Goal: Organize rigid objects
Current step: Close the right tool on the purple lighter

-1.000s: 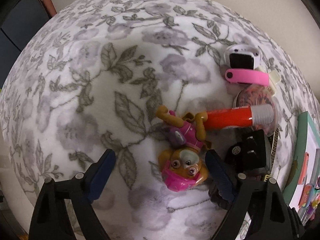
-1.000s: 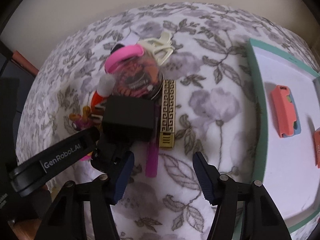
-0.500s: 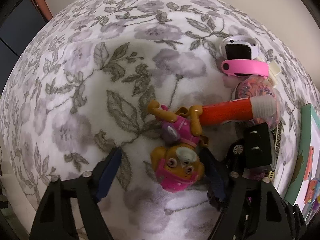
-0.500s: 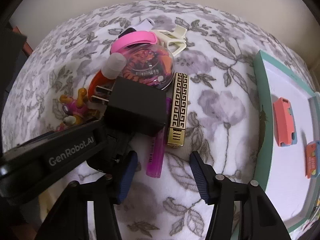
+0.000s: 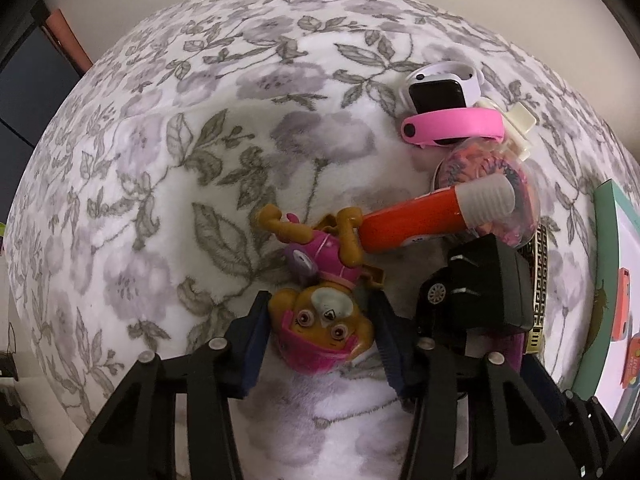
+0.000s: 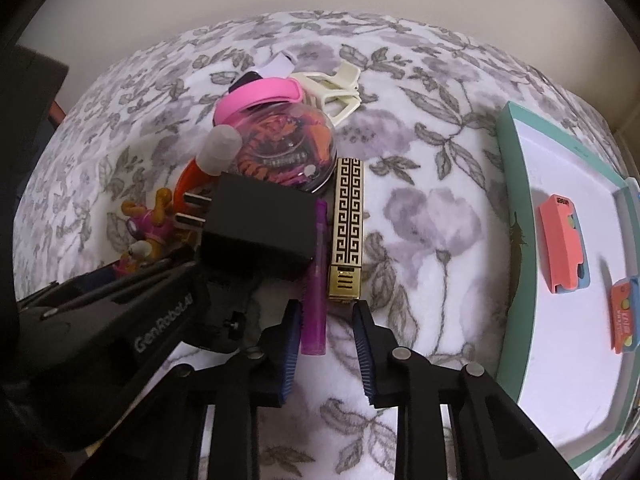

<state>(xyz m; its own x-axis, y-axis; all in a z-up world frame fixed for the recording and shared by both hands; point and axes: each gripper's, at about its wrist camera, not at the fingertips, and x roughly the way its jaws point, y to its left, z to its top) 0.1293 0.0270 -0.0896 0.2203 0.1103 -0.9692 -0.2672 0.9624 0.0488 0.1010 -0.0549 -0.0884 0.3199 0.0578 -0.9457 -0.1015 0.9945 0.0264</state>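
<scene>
A brown and pink toy dog [image 5: 320, 280] lies on the floral blanket. My left gripper [image 5: 320, 336] is closing on its head, and both pads touch the sides. My right gripper [image 6: 328, 340] is also closing. The near end of a purple pen [image 6: 314, 312] lies between its jaws, against the left pad and clear of the right one. A gold patterned lighter [image 6: 346, 232] ends just beyond the right pad's tip. A black charger plug [image 6: 256, 232] rests beside the pen. The left gripper's body [image 6: 120, 320] fills the lower left of the right wrist view.
Piled behind are a red tube with a white cap [image 5: 416, 220], a clear round case of hair bands [image 6: 288, 144], a pink band [image 5: 452, 128], a white smartwatch [image 5: 440, 88] and a cream clip [image 6: 336, 92]. A teal-rimmed white tray [image 6: 516, 200] on the right holds coral pieces [image 6: 560, 248].
My left gripper slid up to the toy dog and its jaws narrowed onto the head. The right jaws narrowed around the purple pen's end.
</scene>
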